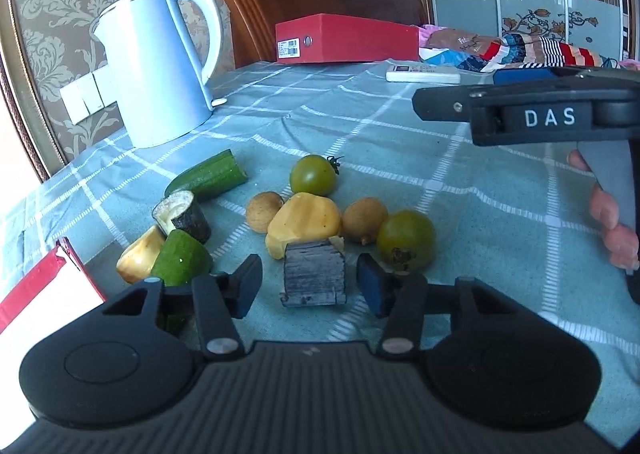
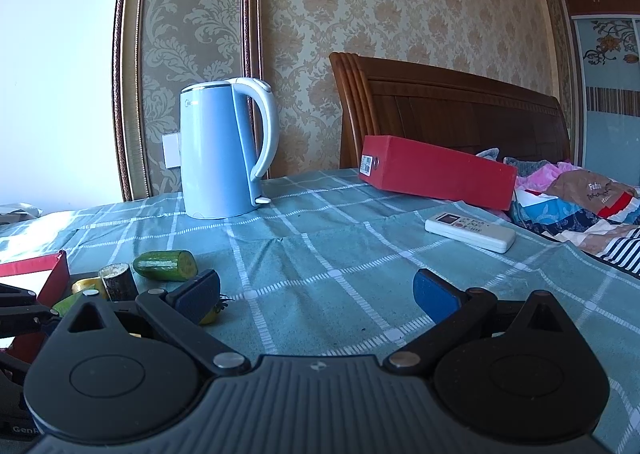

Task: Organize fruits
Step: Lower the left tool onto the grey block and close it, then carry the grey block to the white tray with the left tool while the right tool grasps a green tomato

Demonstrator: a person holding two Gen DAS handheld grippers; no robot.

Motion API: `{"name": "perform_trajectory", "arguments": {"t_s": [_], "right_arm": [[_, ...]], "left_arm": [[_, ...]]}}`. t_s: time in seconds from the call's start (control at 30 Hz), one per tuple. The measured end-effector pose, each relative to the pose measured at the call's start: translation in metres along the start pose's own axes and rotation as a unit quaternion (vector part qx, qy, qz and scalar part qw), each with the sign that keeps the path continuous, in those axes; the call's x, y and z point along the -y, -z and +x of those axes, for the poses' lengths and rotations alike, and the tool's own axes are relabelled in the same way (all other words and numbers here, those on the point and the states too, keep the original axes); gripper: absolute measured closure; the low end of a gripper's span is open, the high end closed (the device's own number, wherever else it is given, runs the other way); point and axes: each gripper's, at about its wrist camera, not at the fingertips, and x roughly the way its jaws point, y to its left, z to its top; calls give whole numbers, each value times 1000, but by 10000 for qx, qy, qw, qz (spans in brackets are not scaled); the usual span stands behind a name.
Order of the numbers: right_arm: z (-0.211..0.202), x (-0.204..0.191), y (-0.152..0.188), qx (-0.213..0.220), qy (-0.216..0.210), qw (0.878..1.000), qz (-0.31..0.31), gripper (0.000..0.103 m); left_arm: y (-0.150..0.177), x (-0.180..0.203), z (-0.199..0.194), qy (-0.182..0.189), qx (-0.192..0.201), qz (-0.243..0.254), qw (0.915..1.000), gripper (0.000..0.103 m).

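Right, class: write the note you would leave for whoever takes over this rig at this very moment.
Left gripper: jaws either side of the dark sugarcane chunk, gaps on both sides, not gripping.
Right gripper: open, empty, hovering over the checked cloth.
Things: all loose in a pile on the cloth: two green tomatoes, two longans, a peeled yellow piece, cucumber pieces, another cane chunk. Red box at the left edge.
Done: nothing visibly sorted.
Left: close on the cane chunk, then sort the rest.
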Motion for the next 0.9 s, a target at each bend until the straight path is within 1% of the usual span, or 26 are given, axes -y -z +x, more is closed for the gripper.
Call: {"name": "perform_trajectory", "arguments": {"t_s": [0.03, 0.07, 0.13, 0.23, 0.37, 0.4, 0.5, 0.57, 0.6, 0.7, 0.73, 0.77, 0.83, 0.9], "right_arm": [[0, 0, 0, -7, -6, 10000, -5, 0], [1, -1, 1, -26, -19, 10000, -16, 0], [2, -1, 2, -56, -23, 10000, -18, 0], [3, -1, 1, -102, -10, 9999, -38, 0], [2, -1, 1, -169, -82, 9998, -108, 0], [3, 0, 0, -232, -170, 9995, -144, 1], [3, 0, 0, -461, -427, 9977, -251, 8], [7, -3, 2, -697, -537, 9954, -377, 10], [8, -5, 4, -779, -606, 9943, -414, 14], [12, -13, 9, -1040, -912, 9888, -566, 17], [11, -16, 11, -1001, -920, 9888, -620, 20], [11, -19, 11, -972, -911, 9887, -693, 20], [8, -23, 8, -954, -1040, 9867, -802, 24], [0, -23, 5, -830, -1134, 9869, -790, 25]], "left_arm": [[0, 3, -1, -13, 12, 70, 10000, 62], [0, 5, -1, -37, 10, 113, 9999, 70], [0, 9, -2, -66, -18, 144, 9999, 74], [-2, 13, -2, -171, -86, 160, 9997, 75], [1, 9, -4, -208, -39, -55, 9998, 75], [2, 8, -8, -236, -4, -99, 9997, 75], [4, 7, -20, -351, 147, -239, 9990, 75], [4, 6, -29, -293, 247, -285, 9989, 75], [6, 6, -33, -295, 270, -343, 9986, 75], [14, 6, -37, -295, 230, -419, 9984, 76], [16, 6, -39, -340, 219, -437, 9982, 76], [17, 5, -42, -329, 229, -473, 9981, 76], [20, 4, -45, -293, 217, -509, 9980, 76], [23, 5, -46, -293, 224, -538, 9979, 77]]}}
